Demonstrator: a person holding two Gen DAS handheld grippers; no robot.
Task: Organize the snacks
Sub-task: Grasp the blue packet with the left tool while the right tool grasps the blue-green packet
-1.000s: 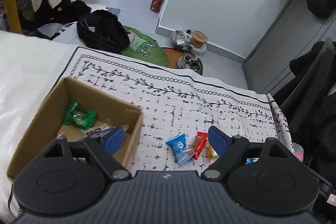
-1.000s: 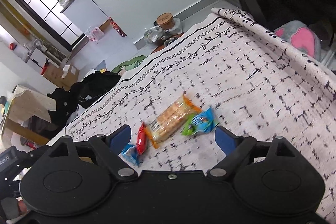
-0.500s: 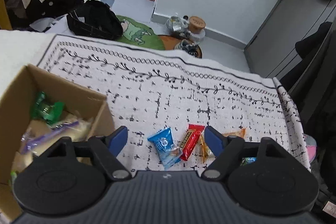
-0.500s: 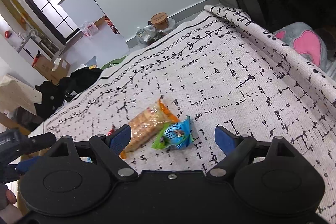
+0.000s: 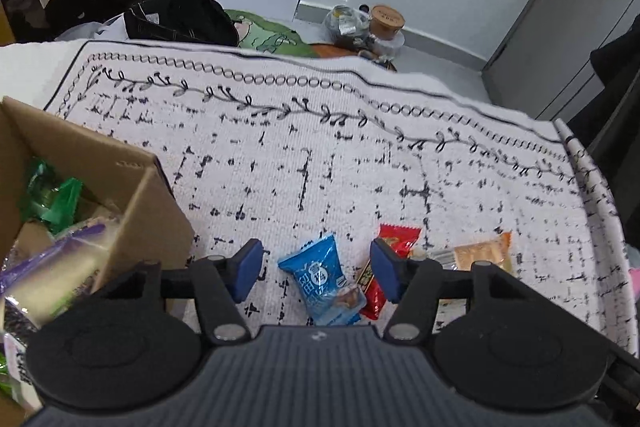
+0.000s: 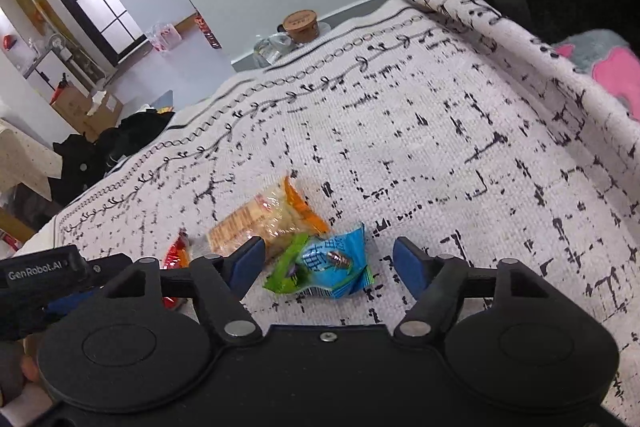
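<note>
At the left edge of the left wrist view an open cardboard box (image 5: 132, 183) holds crinkly wrapped snacks, and the left gripper (image 5: 314, 269) hovers low over the woven patterned cloth (image 5: 360, 155), fingers spread and empty around a glossy blue packet (image 5: 320, 277). Just right of it lie a red bar (image 5: 386, 259) and an orange cracker pack (image 5: 480, 253). In the right wrist view the right gripper (image 6: 326, 267) hangs with fingers released around a blue-and-green pouch (image 6: 328, 265) at lower centre, the cracker pack touching it.

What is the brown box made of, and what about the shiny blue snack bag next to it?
The box looks like plain brown cardboard: matte, with a folded corner and raw, bare edges. The blue snack packet seems to be thin plastic film: it is glossy, crinkled, printed, with a crimped, sealed end. A foil lining is possible, but that cannot be told from here.
</note>
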